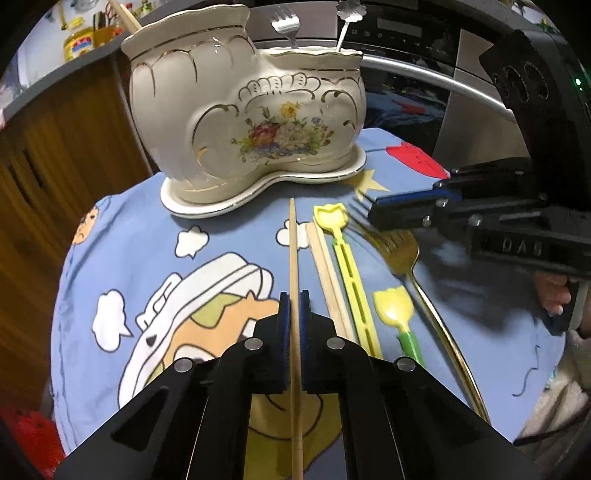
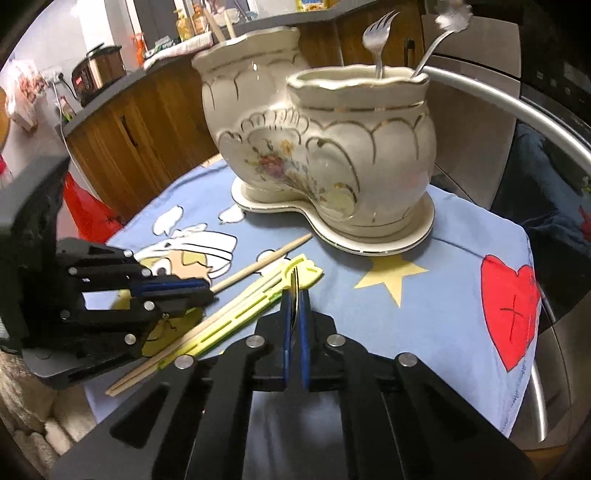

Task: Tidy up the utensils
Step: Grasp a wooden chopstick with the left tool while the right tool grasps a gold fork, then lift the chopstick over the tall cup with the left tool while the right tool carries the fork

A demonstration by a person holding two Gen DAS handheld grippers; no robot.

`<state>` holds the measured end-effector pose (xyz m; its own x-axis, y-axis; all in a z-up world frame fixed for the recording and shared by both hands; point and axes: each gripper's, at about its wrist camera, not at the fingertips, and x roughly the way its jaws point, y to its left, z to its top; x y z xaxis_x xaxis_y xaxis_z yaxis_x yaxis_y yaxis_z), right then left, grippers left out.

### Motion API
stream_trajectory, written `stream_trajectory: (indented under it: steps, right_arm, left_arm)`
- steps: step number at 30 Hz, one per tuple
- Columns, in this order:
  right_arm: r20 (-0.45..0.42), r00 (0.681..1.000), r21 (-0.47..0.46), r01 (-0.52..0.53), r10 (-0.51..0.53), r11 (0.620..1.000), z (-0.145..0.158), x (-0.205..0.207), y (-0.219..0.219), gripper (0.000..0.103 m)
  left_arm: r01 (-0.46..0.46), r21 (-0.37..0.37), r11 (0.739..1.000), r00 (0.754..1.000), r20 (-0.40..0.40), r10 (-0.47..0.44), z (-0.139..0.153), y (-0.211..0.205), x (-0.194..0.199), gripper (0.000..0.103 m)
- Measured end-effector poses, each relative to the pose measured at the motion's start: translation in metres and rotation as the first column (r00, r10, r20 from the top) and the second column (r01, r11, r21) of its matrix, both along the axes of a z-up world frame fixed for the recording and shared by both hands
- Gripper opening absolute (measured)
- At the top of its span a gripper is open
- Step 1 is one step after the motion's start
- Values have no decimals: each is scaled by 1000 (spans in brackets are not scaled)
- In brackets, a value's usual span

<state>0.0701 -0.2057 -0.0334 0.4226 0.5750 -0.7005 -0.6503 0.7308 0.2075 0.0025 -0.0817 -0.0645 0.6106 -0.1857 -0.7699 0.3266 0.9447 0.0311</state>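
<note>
Left gripper [image 1: 294, 295] is clamped on a single chopstick [image 1: 293, 254], which runs up the centre of the left wrist view with its tip pointing at the holder [image 1: 229, 122] in the upper middle of the frame. Right gripper [image 2: 294, 295] is closed on the gold fork [image 1: 402, 251]; in the right wrist view the tines [image 2: 294, 280] show thin and blurred between the blue pads [image 2: 303, 332], at frame centre. Holder has two wells: the tall one, upper left in the left view, already carries a chopstick [image 1: 125, 14]; the low one, upper right, carries a steel fork [image 1: 286, 26] and a flower-ended utensil [image 1: 349, 13]. Judgement: chopstick belongs in the tall well, gold fork in the low one. Lift each piece well above the rim, tip it toward upright, lower it inside, then let go. Move one hand at a time, since the grippers sit near each other over the cloth [image 1: 147, 236]. Remaining near centre of the cloth: chopstick pair [image 1: 325, 266], yellow tulip stick [image 1: 343, 243], tulip spoon [image 1: 393, 306].
</note>
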Motion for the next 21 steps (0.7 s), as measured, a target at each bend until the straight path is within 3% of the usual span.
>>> stream_trajectory:
  steps: [6,12,18,21]
  right_arm:
    - [57,998,76,-7,3,997,25,-14,-15,3]
    - [188,981,162,7,-38,987,62,-32,-31,2]
    - [352,927,222,50,-128,974,94,-52,-40,2]
    - [431,883,244,86,-187,966,109,-59,-41,2]
  left_arm:
    - [19,2,1000,999,30,-19,7,1,-24,5]
    - [37,-21,999,986,162,-33,27,9,-50,5]
    - [31,-118,993,948,319,8,51,23,-61,5]
    - [39,-166,985,912,409,33,68,30,-66,5]
